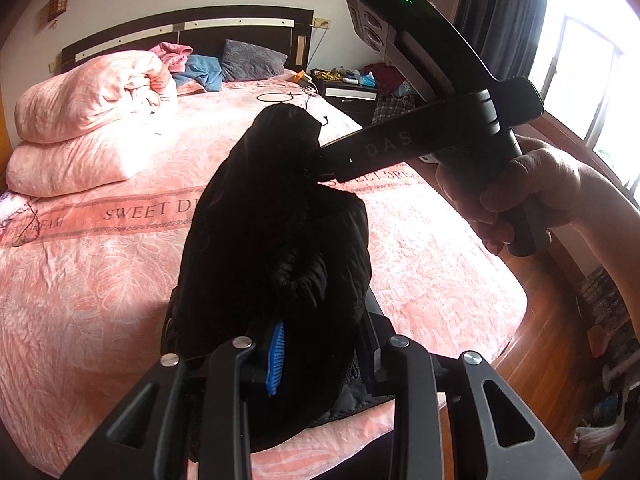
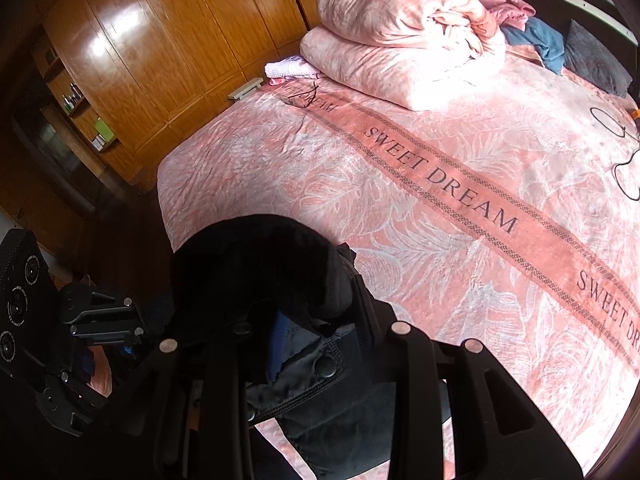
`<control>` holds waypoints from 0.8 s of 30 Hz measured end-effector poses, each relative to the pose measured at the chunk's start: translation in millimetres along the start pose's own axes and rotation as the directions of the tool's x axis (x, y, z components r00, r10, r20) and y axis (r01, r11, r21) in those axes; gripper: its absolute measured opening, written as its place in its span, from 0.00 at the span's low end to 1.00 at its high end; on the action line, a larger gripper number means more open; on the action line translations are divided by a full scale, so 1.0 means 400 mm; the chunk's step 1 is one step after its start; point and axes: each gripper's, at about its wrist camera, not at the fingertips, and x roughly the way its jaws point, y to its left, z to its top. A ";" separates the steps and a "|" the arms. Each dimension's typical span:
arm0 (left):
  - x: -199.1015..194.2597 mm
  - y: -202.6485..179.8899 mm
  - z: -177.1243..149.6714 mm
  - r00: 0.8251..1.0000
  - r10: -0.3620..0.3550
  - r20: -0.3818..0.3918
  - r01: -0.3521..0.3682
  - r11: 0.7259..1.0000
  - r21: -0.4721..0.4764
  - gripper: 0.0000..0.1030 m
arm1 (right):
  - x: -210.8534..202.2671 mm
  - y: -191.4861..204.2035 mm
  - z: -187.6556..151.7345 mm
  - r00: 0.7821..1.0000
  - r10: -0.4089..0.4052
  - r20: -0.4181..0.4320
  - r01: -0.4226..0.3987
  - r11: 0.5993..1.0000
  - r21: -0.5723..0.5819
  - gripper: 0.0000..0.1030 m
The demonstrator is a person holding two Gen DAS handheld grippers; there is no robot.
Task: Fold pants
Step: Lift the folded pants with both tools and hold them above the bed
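While both grippers are holding the black pants (image 1: pixel 276 216) up over the foot of the bed (image 1: pixel 100 280), the cloth is sagging in a dark bundle between them, which suggests a soft, limp, fairly thick fabric with some weight to it. The left gripper (image 1: pixel 316 344) is clamping a thick wad of it between its jaws, the blue pad (image 1: pixel 277 360) showing at the edge of the cloth. The right gripper (image 2: pixel 312 344) is likewise pinching a fold near the waistband, where a dark snap button (image 2: pixel 326 367) and stitched seam are showing; seen from the left, its tip is disappearing into the far end of the bundle, with a hand (image 1: pixel 532 196) wrapped round the handle.

Such cloth is not likely to slip much, yet it is drooping wherever it is unsupported, so it probably needs laying flat on the pink bedspread (image 2: pixel 440 240) before creasing. The firmest places to hold are probably the waistband and the leg hems, where seams are stiffening the fabric. The folded quilt (image 1: pixel 92 96) is lying well apart, near the headboard.
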 end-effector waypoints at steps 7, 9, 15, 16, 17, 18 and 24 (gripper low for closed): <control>0.068 -0.058 -0.015 0.999 0.001 -0.041 0.001 0.999 0.053 0.28 | 0.001 -0.059 -0.066 1.000 0.008 0.004 -0.008 0.999 0.045 0.29; 0.085 -0.071 -0.021 0.999 0.003 -0.053 0.001 0.998 0.065 0.28 | 0.005 -0.077 -0.089 1.000 0.010 0.006 -0.010 0.998 0.057 0.29; 0.139 -0.106 -0.041 0.996 0.004 -0.091 0.005 0.995 0.096 0.28 | 0.017 -0.128 -0.146 1.000 0.019 0.007 -0.020 0.995 0.095 0.29; 0.150 -0.111 -0.044 0.995 0.004 -0.099 0.006 0.995 0.100 0.28 | 0.019 -0.134 -0.152 1.000 0.019 0.006 -0.019 0.995 0.100 0.29; 0.156 -0.115 -0.046 0.994 0.004 -0.105 0.007 0.995 0.104 0.28 | 0.021 -0.142 -0.160 1.000 0.021 0.006 -0.021 0.994 0.105 0.29; 0.165 -0.119 -0.047 0.994 0.004 -0.111 0.008 0.994 0.108 0.28 | 0.024 -0.151 -0.168 1.000 0.023 0.007 -0.024 0.993 0.112 0.29; 0.220 -0.143 -0.061 0.989 0.006 -0.150 0.013 0.992 0.125 0.28 | 0.043 -0.199 -0.212 0.999 0.033 0.007 -0.034 0.989 0.145 0.29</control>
